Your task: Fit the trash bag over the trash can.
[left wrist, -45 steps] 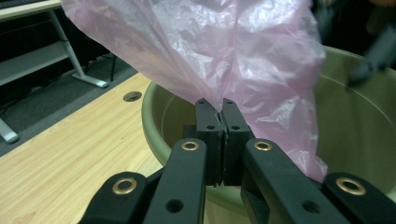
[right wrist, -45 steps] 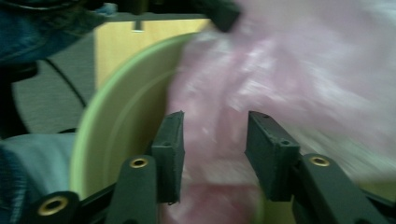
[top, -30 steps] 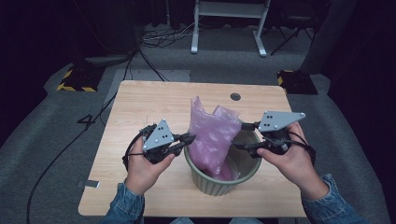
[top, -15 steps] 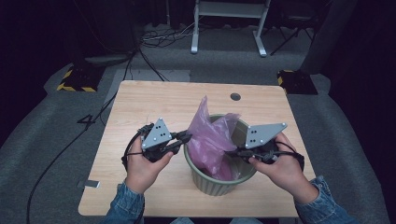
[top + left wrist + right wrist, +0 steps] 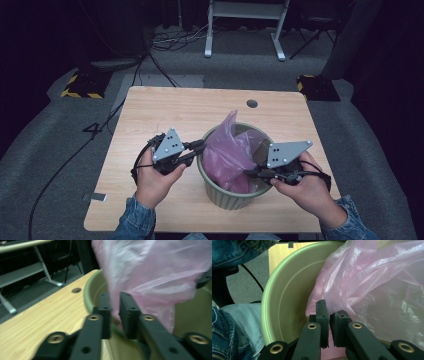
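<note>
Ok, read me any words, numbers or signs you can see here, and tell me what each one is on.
"4" on the grey floor, left of the table.
Yellow-and-black hazard stripes, a marking without words, on a floor block at far left.
No print readable on the pink bag or the green bin.

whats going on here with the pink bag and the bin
A person is fitting a pink plastic bag into a green bin on a wooden table. The right hand-held gripper is pinched shut on the bag just inside the bin's near rim. The left hand-held gripper sits at the opposite rim, its jaws just easing apart with bag film between them. Most of the bag stands bunched above the bin.
</note>
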Tool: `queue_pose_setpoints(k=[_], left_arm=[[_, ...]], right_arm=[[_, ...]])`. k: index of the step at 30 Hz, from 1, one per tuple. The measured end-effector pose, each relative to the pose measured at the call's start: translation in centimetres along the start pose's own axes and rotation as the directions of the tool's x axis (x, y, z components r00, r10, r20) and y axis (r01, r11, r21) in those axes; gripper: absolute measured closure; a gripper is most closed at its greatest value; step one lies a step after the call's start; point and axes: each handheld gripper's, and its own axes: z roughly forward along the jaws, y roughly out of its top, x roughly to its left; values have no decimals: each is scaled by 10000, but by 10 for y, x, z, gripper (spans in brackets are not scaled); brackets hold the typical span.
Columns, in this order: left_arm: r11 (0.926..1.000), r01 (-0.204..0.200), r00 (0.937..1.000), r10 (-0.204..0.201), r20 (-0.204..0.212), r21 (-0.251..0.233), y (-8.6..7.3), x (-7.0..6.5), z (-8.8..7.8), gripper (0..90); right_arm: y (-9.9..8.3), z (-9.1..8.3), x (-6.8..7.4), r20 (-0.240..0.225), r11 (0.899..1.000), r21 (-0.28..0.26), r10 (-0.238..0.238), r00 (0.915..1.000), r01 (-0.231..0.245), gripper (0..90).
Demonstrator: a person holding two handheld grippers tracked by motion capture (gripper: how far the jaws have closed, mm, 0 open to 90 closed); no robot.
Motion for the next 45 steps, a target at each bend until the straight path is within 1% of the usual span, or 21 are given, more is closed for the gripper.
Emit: queue_pose_setpoints(k=[2,5,7,9,11,14,16,19,20,22,23,26,29,33,36,40,41,42,43,45], left_arm=[[9996,-250,9996,248,-140,-134,4,-4,2,628],[9992,-374,9993,373,-66,-150,10,-7,6,451],[9983,-546,9984,550,163,-190,13,-12,7,409],[9978,-583,9971,597,463,-309,16,-17,8,378],[9976,-596,9971,612,452,-366,17,-20,8,365],[9978,-513,9976,531,447,-413,18,-19,9,356],[9983,-448,9980,463,440,-364,17,-17,11,348],[9983,-467,9977,483,473,-358,17,-16,13,334],[9983,-392,9976,415,553,-428,18,-17,12,328],[9970,51,9946,29,1040,-766,18,-16,11,321],[9960,215,9934,-115,1141,-866,18,-16,10,319],[9964,49,9956,31,939,-844,20,-16,9,319],[9975,-107,9956,172,920,-702,20,-18,10,319],[9981,-257,9936,317,1089,-563,19,-22,13,312],[9987,-288,9935,334,1085,-431,18,-23,15,313],[9986,-307,9939,352,1047,-435,19,-22,17,321],[9986,-337,9942,377,1005,-417,19,-23,17,330],[9984,-409,9946,443,935,-379,19,-23,17,360],[9982,-516,9948,541,858,-316,19,-23,18,429],[9976,-651,9938,671,890,-249,19,-23,17,579]], right_arm=[[1,0,0,13,10000,70,-46,10000,46,872],[2,4,3,-9,9998,114,-189,9998,189,889],[5,7,4,0,9996,89,-258,9997,258,894],[7,9,5,56,9994,70,-342,9994,342,896],[9,11,4,70,9995,55,-319,9995,319,900],[11,15,1,123,9997,31,-262,9996,262,900],[13,18,-1,120,9996,-26,-269,9996,270,900],[17,25,-3,37,9995,-22,-312,9995,312,900],[18,28,-3,18,9995,12,-324,9995,324,900],[20,32,-2,55,9988,162,-454,9990,453,900],[21,34,-2,25,9986,190,-493,9988,492,900],[22,39,-3,-19,9986,237,-476,9989,477,900],[24,41,-2,-19,9986,231,-477,9989,478,900],[26,41,-5,202,9995,142,-292,9994,289,900],[29,41,-10,375,9998,49,-185,9991,183,900],[31,39,-14,604,9999,-140,-34,9982,42,900],[31,39,-13,605,9998,-196,-34,9982,46,900],[32,38,-12,603,9997,-217,-72,9982,86,900],[32,38,-11,578,9996,-244,-131,9982,145,900],[33,38,-8,548,9993,-270,-237,9982,252,900]])
